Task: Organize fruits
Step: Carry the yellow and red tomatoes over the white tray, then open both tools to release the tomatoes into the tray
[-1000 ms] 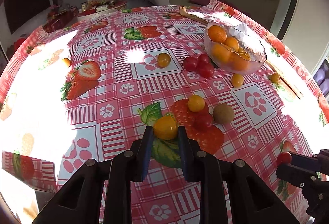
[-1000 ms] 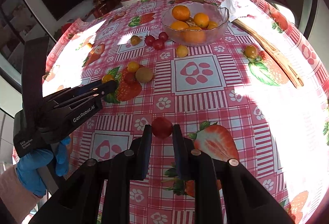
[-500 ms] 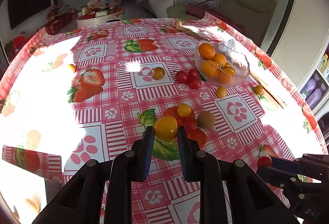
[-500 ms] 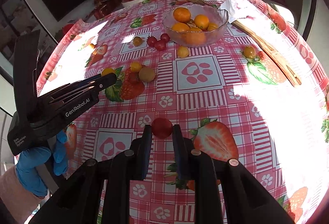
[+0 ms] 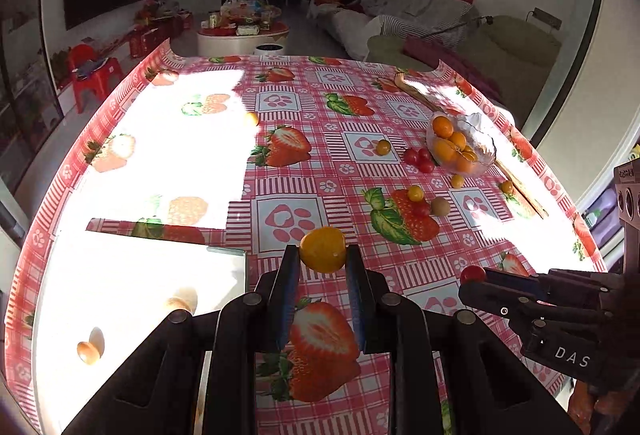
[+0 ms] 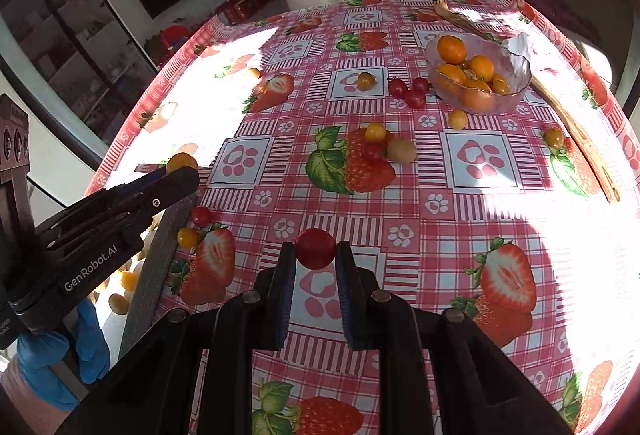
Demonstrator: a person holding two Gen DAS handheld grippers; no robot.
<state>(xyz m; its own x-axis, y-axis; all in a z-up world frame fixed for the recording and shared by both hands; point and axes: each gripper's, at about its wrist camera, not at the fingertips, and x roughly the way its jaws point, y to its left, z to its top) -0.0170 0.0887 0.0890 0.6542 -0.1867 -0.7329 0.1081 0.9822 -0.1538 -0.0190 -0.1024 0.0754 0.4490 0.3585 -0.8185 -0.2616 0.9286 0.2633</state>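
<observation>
My left gripper [image 5: 322, 259] is shut on a yellow tomato [image 5: 322, 249] and holds it above the table, near a clear tray [image 5: 132, 299] at the near left that holds small fruits [image 5: 89, 352]. My right gripper [image 6: 315, 259] is shut on a red cherry tomato [image 6: 315, 253], also lifted. A glass bowl [image 6: 516, 75] of oranges [image 6: 452, 49] stands far right. Loose fruits lie between: red tomatoes [image 6: 408, 91], a yellow tomato [image 6: 375, 131], a kiwi [image 6: 401, 150].
The table wears a red checked strawberry cloth [image 6: 480, 163]. A wooden stick [image 6: 576, 127] lies along the right edge behind the bowl. More small tomatoes [image 6: 202, 216] lie by the tray's edge [image 6: 160, 255]. The left gripper's body [image 6: 100, 227] shows at the left of the right wrist view.
Both grippers have lifted and drawn back from the fruit cluster with their fruits. The left gripper has swung left, over by the clear tray.
</observation>
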